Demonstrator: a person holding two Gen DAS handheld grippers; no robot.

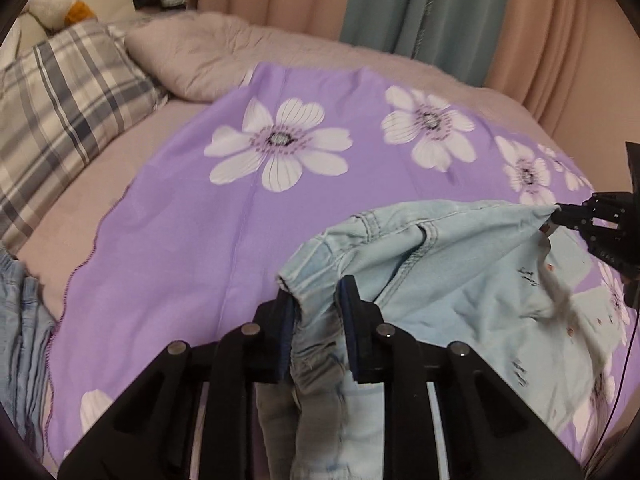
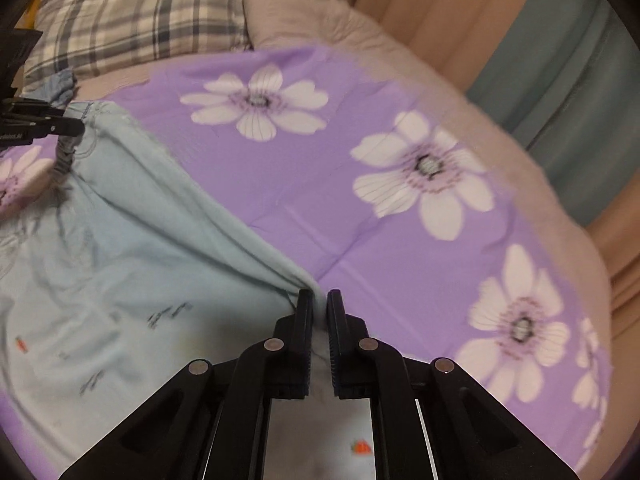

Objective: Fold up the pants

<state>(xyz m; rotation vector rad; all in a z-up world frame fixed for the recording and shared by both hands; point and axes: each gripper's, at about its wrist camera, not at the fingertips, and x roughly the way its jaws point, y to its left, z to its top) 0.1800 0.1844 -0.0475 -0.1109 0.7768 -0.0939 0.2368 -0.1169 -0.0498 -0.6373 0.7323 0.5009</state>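
Note:
The light blue denim pants hang stretched between my two grippers above the purple flowered sheet. My left gripper is shut on the elastic waistband at one side. My right gripper is shut on a corner of the pants. In the left wrist view the right gripper grips the cloth at the far right. In the right wrist view the left gripper holds the waistband at the far left. The rest of the pants droops below the grippers.
A plaid pillow and a pink pillow lie at the head of the bed. Soft toys sit behind them. More denim clothing lies at the left edge. Pink and teal curtains hang behind the bed.

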